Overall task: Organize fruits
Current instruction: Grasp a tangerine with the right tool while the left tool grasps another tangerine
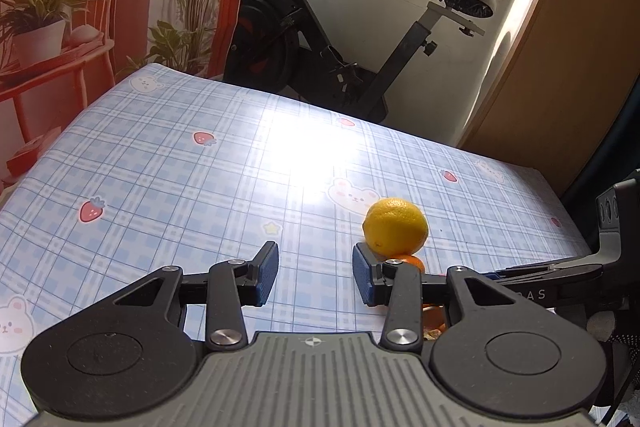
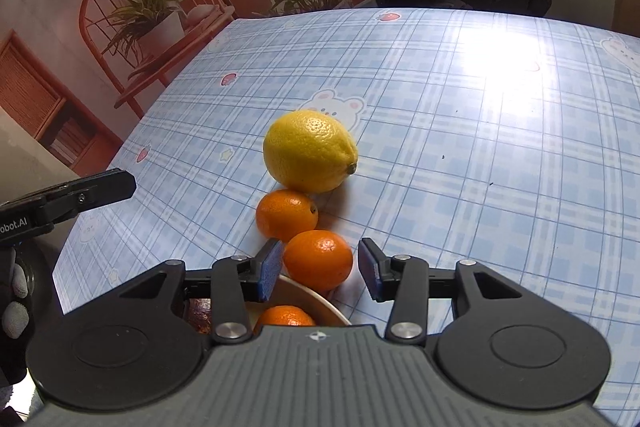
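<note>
A yellow lemon [image 2: 310, 151] lies on the blue plaid tablecloth [image 2: 480, 167], with a small orange [image 2: 286, 215] touching its near side. A second orange [image 2: 318, 259] sits between the blue pads of my right gripper [image 2: 318, 273]. A narrow gap shows beside the right pad [image 2: 370, 275], so the jaws stand open around it. Just below is a pale bowl [image 2: 320, 303] holding another orange [image 2: 286, 317]. My left gripper [image 1: 316, 275] hangs open and empty over the cloth, left of the lemon [image 1: 396, 227]; its right finger partly hides an orange [image 1: 414, 262].
An exercise bike [image 1: 320, 39] stands past the table's far edge, with a wooden panel [image 1: 560, 67] at the right. The other gripper [image 1: 560, 281] shows at the right edge of the left wrist view. A gloved hand [image 2: 16, 291] holds the left gripper [image 2: 80, 195].
</note>
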Demonstrator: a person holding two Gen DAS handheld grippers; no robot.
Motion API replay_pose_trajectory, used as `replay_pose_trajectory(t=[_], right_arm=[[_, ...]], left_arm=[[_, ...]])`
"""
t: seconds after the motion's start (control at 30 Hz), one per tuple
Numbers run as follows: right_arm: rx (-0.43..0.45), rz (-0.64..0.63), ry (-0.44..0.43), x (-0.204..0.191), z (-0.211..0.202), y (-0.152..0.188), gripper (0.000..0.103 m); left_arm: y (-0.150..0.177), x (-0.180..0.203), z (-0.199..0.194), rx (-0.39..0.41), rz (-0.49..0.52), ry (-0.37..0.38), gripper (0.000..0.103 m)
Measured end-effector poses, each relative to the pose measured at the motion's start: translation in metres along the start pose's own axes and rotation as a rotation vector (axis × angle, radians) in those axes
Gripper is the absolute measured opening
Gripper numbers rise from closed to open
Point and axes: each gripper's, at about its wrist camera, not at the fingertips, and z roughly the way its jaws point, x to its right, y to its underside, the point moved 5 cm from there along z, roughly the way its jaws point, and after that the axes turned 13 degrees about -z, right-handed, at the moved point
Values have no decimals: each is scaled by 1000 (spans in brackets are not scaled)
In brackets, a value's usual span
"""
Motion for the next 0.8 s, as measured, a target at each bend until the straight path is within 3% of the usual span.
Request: replay_pose_trajectory(t=[0.27, 0.53, 0.8], right_arm=[[61, 49, 14, 15, -19, 9, 43], [179, 66, 159, 31, -60, 33, 43], [284, 185, 164, 39, -89, 69, 43]], left_arm=[[2, 6, 13, -73, -11, 28, 44], [12, 33, 55, -192, -4, 45, 50], [16, 54, 80, -257, 9, 28, 54]])
